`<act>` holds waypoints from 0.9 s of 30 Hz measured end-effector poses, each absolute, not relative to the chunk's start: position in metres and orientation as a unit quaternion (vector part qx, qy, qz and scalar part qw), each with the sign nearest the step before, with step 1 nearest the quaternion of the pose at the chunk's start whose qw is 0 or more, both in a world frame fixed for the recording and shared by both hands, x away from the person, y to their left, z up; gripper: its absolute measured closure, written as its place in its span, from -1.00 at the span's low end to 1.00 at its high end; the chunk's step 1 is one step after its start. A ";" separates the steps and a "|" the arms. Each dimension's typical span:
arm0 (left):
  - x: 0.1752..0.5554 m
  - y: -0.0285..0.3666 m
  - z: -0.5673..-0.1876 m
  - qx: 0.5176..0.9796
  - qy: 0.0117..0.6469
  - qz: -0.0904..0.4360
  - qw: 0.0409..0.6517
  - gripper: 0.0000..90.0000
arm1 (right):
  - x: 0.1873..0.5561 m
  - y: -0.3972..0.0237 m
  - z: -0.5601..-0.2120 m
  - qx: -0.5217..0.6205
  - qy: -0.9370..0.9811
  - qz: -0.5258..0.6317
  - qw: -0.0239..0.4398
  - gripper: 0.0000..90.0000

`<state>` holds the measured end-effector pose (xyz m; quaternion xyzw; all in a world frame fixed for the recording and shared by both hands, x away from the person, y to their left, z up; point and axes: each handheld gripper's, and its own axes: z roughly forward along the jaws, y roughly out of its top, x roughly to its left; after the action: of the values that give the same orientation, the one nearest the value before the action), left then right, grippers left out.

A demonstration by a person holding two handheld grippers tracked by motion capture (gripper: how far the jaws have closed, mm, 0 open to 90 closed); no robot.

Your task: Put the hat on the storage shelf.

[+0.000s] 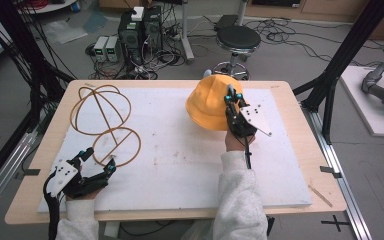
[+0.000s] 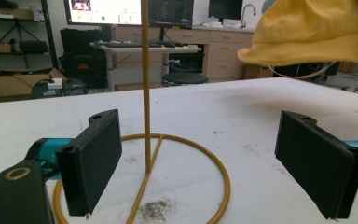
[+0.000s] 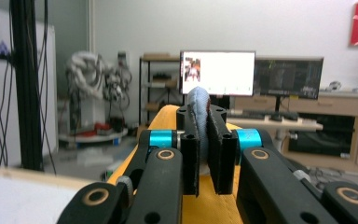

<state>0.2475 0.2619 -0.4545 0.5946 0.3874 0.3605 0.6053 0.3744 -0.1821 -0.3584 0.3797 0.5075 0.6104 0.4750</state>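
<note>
A yellow bucket hat [image 1: 207,105] hangs above the back right of the white board [image 1: 180,170], and my right gripper [image 1: 232,97] is shut on its near edge. In the right gripper view the pads [image 3: 191,154] pinch a pale blue fold of fabric [image 3: 199,100], with yellow hat cloth [image 3: 209,205] under them. A gold wire hat stand [image 1: 140,145] stands at the left, with a round base ring and a globe-shaped top. My left gripper [image 1: 100,160] is open at the base ring. Its jaws flank the upright rod [image 2: 145,93], and the hat [image 2: 312,32] shows beyond at the upper right.
The white board lies on a wooden table [image 1: 30,200] with black frame posts at both sides. Behind the table are a black stool [image 1: 237,37], computer boxes [image 1: 140,30] and loose cables on the floor.
</note>
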 end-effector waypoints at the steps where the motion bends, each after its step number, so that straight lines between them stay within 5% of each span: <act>1: 0.247 0.262 -0.454 0.595 0.387 0.361 0.605 -0.67 | 0.372 -0.181 -0.356 0.380 0.500 0.616 0.476 0.90; 27: 0.248 0.262 -0.455 0.592 0.387 0.361 0.609 -0.67 | 0.336 -0.134 -0.306 0.303 0.422 0.716 0.466 0.90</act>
<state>0.2476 0.2622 -0.4547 0.5916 0.3866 0.3607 0.6086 0.3360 -0.1338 -0.3060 0.3026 0.4217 0.7164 0.4662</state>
